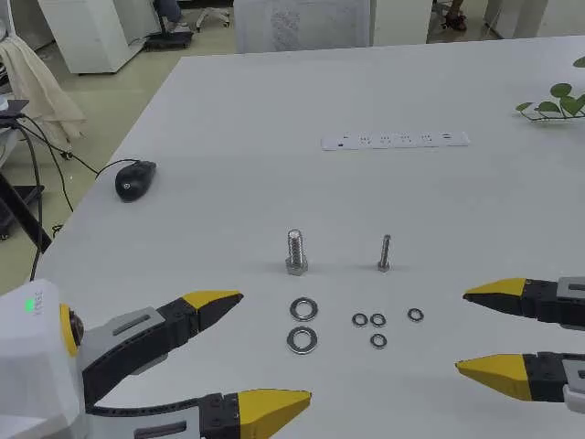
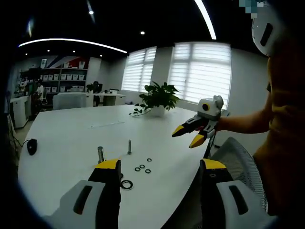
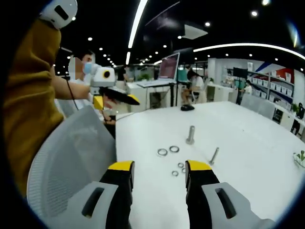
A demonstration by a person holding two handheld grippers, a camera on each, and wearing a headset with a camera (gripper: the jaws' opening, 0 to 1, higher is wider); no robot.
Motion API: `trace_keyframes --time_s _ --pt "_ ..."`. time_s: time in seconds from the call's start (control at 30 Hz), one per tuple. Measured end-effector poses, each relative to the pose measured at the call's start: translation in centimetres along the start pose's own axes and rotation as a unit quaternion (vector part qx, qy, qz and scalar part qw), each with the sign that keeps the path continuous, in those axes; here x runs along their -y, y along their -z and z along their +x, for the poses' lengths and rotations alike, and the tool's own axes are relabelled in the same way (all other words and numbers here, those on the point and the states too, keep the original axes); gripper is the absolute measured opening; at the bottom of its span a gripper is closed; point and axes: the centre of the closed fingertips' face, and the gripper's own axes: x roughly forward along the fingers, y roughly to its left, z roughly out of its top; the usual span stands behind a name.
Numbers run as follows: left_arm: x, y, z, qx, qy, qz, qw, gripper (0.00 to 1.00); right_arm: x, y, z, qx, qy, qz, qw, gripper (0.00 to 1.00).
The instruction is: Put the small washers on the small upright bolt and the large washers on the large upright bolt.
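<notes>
1. White tabletop (image 1: 274,110) in an open office, head view. A thick upright steel hex bolt (image 1: 295,251) stands left of a thin upright steel bolt (image 1: 385,252), the two well apart. Two large flat steel washers (image 1: 303,309) lie in front of the thick bolt and four small steel washers (image 1: 377,320) in front of the thin one; none is on a bolt yet. The black-and-yellow left hand-held gripper (image 1: 267,347) and right hand-held gripper (image 1: 462,331) hover at either side, both spread wide and empty.
2. Left gripper view: its jaws stand wide, and a large washer (image 2: 127,184) lies near one jaw tip with the bolts beyond.
3. Right gripper view: its jaws are wide and empty, and small washers (image 3: 180,165) show between the tips.
4. The first pick seems due. Flat washers give little to grip, so narrow the jaws first and pinch across the rim. Then centre the hole over the bolt tip before letting go, without knocking the free-standing bolts.
</notes>
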Motion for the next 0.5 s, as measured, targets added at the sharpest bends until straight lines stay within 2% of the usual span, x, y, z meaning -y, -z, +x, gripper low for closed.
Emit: trace_keyframes --time_s 0.27,0.33,0.5 --pt "0.16 -0.33 -0.29 -0.005 -0.003 0.007 1.0 0.66 0.27 0.14 0.08 -0.001 0.002 0.001 1.0 0.45" --pt "0.14 -0.52 -0.37 0.001 -0.005 0.005 1.0 0.66 0.23 0.02 0.11 0.0 0.001 -0.002 1.0 0.45" --pt "0.27 -0.32 -0.44 -0.003 -0.006 0.005 1.0 0.66 0.16 -0.19 0.13 0.001 -0.002 -0.005 1.0 0.45"
